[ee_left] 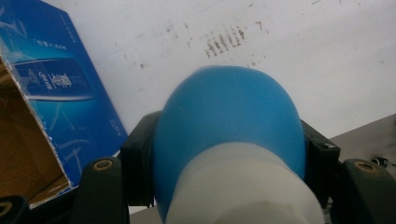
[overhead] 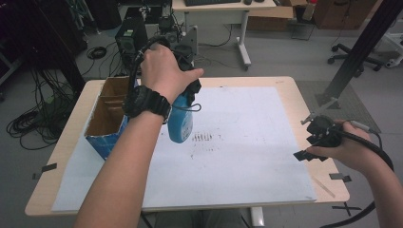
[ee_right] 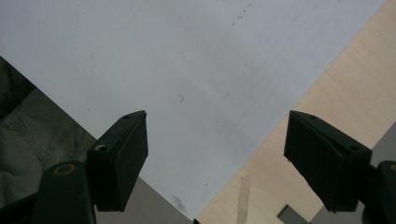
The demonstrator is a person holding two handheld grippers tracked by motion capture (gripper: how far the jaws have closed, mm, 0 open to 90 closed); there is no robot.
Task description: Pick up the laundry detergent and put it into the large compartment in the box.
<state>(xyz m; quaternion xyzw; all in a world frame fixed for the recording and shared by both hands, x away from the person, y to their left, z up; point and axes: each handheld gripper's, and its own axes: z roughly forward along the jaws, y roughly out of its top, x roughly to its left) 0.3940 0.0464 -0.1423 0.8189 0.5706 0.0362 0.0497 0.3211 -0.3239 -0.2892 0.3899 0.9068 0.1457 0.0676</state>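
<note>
A blue bottle [overhead: 181,122] with a white neck hangs bottom-down above the white sheet [overhead: 237,142], just right of the open cardboard box [overhead: 110,116]. My left gripper [overhead: 189,88] is shut on it near the top. In the left gripper view the bottle [ee_left: 229,126] sits between both black jaws, whose pads press its sides, with the box's blue wall [ee_left: 60,88] at the left. My right gripper [overhead: 311,142] hovers at the table's right edge, held in a hand. Its jaws stand wide apart over the sheet's corner in the right gripper view [ee_right: 217,158], nothing between them.
The wooden table [overhead: 290,85] carries the white sheet, marked with dark scuffs [overhead: 203,137] near its middle. Bits of tape [overhead: 340,177] lie at the right edge. Cables, a computer case and a desk stand on the floor beyond the far edge.
</note>
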